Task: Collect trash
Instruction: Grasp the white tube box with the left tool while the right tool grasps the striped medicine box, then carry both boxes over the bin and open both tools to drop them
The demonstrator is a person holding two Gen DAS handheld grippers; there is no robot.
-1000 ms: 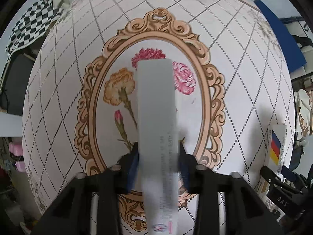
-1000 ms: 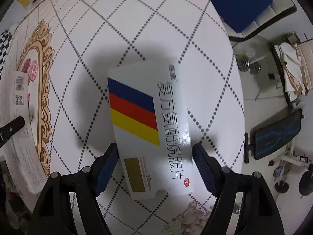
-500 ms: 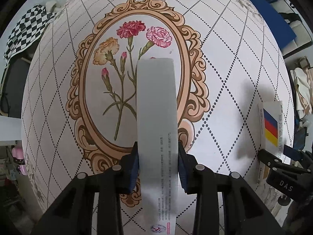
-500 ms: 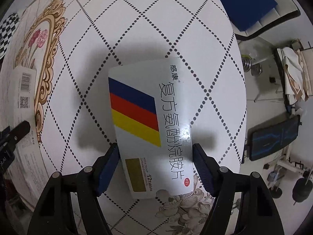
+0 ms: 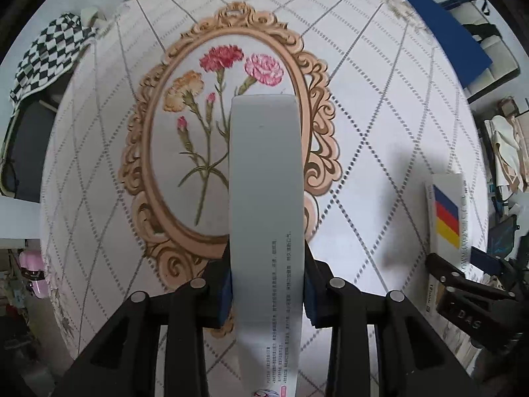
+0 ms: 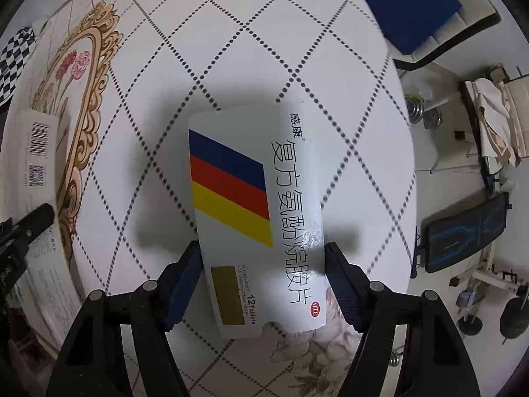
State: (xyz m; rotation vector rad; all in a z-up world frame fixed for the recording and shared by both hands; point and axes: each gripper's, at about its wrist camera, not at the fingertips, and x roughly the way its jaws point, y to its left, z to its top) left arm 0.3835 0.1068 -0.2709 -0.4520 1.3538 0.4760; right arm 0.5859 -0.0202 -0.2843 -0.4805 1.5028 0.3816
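table (image 5: pixel 380 106): white cloth, dotted diamond grid; gold oval frame with carnations (image 5: pixel 228 76); grey floral corner print (image 6: pixel 317 340)

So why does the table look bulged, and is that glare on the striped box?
Left wrist view: the fisheye lens bows the table. Right wrist view: a small shiny glare patch sits on the striped box, which casts a soft shadow; its print stays sharp.

floral table (image 5: pixel 380 106), checkered cloth (image 5: pixel 49 53), blue chair (image 6: pixel 413 10)

Black jaws, blue pads (image 5: pixel 225 292), silver screws (image 6: pixel 374 286)
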